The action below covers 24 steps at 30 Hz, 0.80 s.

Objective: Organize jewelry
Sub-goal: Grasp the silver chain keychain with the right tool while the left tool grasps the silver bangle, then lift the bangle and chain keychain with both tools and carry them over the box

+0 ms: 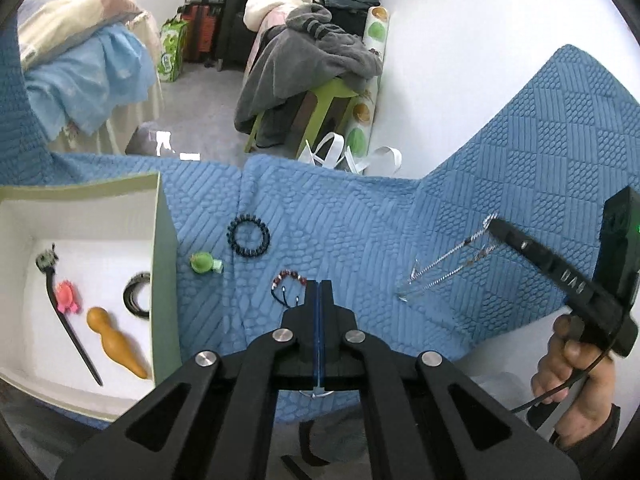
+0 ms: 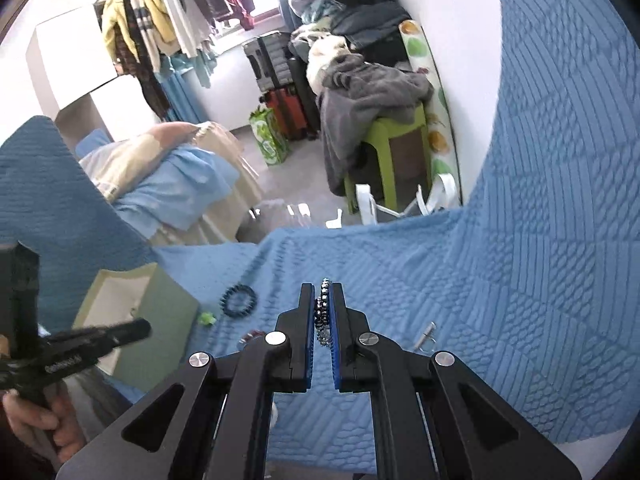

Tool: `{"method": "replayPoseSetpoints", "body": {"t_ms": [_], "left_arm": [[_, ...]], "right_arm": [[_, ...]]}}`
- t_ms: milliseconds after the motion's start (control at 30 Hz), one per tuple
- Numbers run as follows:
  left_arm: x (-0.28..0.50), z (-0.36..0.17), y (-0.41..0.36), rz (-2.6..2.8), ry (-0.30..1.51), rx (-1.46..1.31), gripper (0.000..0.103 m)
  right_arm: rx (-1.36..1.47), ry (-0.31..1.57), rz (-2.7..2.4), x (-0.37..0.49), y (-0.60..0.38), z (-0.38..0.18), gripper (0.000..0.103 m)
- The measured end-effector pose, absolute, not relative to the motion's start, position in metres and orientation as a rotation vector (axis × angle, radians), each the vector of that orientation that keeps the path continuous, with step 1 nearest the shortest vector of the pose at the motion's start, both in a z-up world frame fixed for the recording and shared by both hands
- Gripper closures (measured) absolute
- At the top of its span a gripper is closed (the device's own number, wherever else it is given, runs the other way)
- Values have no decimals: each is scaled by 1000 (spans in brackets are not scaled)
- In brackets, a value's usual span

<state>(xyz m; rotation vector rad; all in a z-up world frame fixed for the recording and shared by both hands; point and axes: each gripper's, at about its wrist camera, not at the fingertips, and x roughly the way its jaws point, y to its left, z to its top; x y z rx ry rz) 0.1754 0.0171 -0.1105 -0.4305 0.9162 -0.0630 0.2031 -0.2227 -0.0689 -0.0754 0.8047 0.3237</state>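
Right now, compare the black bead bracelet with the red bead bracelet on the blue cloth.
The black bracelet is a closed, even ring of dark beads; the red bracelet shows red beads only along an arc, with dark cord ends trailing loose. The black bracelet lies clear of the left gripper; the red bracelet sits right at its shut tips, partly hidden. Both lie flat on the cloth, outside the box.

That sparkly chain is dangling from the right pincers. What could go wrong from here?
The silvery beaded chain is held only by a pinch in the right hand-held gripper, so it might slip out. Its loose end hangs close to the blue quilted cloth and could snag, or drag across the black bead bracelet, on the way to the green-sided white box.
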Motion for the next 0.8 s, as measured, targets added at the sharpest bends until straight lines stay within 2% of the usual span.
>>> {"method": "replayPoseSetpoints", "body": {"t_ms": [300,333,367,433,633,800], "left_arm": [[166,-160,-15,-207,1042,-440,101],[167,-164,-19,-217,1051,-431,93],[167,-168,-23,-225,1060,-425,80],[166,-178,-32,-250,1079,-408,69],[174,-208,-56,-281,1140,-303,70],[181,-222,-71,-276,1158,-235,80]], "right_arm": [[-60,793,358,194,-212,-53,98],[-57,796,359,193,-212,-54,98],[-51,798,360,192,-212,-54,98],[-39,805,363,190,-214,-57,98],[-7,823,348,188,-225,-68,98],[2,829,335,186,-234,-72,98]]}}
